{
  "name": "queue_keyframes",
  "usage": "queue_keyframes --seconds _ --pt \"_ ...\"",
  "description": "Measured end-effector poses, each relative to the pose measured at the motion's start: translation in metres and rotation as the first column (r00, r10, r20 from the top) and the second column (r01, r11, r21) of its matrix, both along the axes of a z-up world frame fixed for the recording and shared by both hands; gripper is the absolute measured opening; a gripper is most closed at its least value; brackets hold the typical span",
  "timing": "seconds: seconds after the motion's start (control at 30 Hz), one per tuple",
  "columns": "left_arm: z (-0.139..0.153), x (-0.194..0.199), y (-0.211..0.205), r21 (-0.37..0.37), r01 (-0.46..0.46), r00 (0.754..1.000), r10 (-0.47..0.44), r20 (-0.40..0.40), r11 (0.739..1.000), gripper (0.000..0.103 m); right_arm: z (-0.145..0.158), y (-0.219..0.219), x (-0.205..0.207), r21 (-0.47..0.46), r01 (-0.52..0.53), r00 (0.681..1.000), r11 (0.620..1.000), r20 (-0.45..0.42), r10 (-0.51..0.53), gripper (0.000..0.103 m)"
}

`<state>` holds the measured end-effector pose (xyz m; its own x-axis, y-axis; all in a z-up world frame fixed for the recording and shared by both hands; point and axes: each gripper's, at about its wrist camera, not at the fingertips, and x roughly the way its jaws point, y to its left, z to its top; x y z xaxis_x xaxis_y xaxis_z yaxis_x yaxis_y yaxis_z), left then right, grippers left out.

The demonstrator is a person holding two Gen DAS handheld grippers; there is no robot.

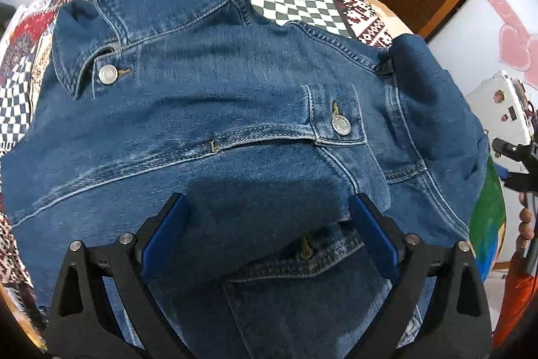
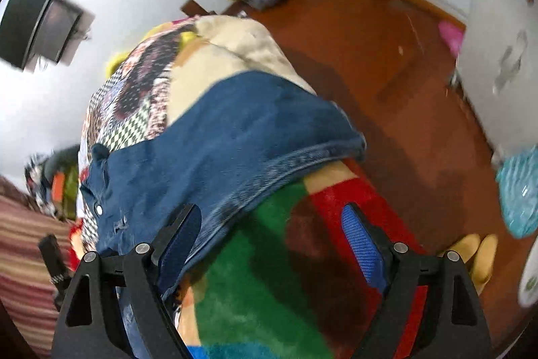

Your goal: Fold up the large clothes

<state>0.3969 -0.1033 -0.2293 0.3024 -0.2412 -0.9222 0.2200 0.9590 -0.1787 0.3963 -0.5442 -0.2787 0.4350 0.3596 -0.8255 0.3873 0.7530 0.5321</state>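
We have the denim jacket spread front-up on the patterned bedspread, one side lapping the bed's edge over a bright blanket. We judge ourselves between folds, reaching for fresh holds. Our left gripper hangs released over the chest; our right gripper gapes empty beside the hem, open floor beyond.

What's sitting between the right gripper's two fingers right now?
In the right wrist view, the open right gripper frames only the green and red blanket; the denim jacket hem lies by its left finger.
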Motion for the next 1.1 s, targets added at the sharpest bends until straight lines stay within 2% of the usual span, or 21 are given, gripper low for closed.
queue_keyframes --seconds 0.1,0.4,0.47,0.53,0.57,0.6,0.63,0.7,0.73,0.97,1.1 --pt "-0.002 0.002 0.002 -0.012 -0.006 1.0 0.006 0.004 1.0 0.102 -0.018 -0.004 0.01 0.059 0.035 0.999 0.998 -0.016 -0.034 0.084" --pt "-0.006 0.002 0.006 -0.022 -0.025 1.0 0.025 0.014 0.999 0.103 -0.031 -0.005 0.05 0.104 0.103 0.995 0.989 0.002 -0.104 0.085" --pt "-0.006 0.002 0.005 -0.017 -0.025 1.0 0.025 0.016 1.0 0.103 -0.029 -0.006 0.053 0.092 0.128 0.991 0.987 0.02 -0.131 0.081" --pt "-0.005 0.0 0.005 -0.013 -0.027 0.999 0.027 0.018 1.0 0.103 -0.023 -0.004 0.054 0.05 0.131 0.99 0.99 0.044 -0.133 0.065" --pt "-0.003 -0.002 0.005 -0.012 -0.026 0.999 0.026 0.019 1.0 0.103 -0.019 -0.003 0.054 0.031 0.13 0.989 0.991 0.063 -0.131 0.061" --pt "-0.001 -0.003 0.006 -0.012 -0.026 0.999 0.026 0.022 1.0 0.103 -0.015 -0.002 0.053 0.018 0.129 0.988 0.992 0.081 -0.13 0.05" --pt "0.001 -0.005 0.007 -0.012 -0.025 0.999 0.025 0.025 1.0 0.103 -0.008 -0.001 0.052 -0.004 0.127 0.986 0.992 0.107 -0.126 0.036" --pt "0.006 -0.01 0.008 -0.004 -0.021 0.999 0.022 0.037 1.0 0.103 0.005 0.003 0.05 -0.02 0.125 0.98 0.992 0.156 -0.12 0.022" --pt "0.01 -0.012 0.009 0.0 -0.019 0.999 0.019 0.046 1.0 0.103 0.014 0.005 0.049 -0.027 0.123 0.976 0.992 0.182 -0.116 0.019" --pt "0.042 -0.032 0.025 -0.03 -0.027 0.992 0.03 0.12 0.999 0.103 0.103 0.053 0.046 -0.142 0.019 0.925 0.99 0.379 0.037 0.016" --pt "0.062 -0.042 0.041 -0.058 -0.048 0.984 0.057 0.168 0.997 0.103 0.143 0.087 0.051 -0.124 -0.041 0.883 0.991 0.46 0.094 0.014"
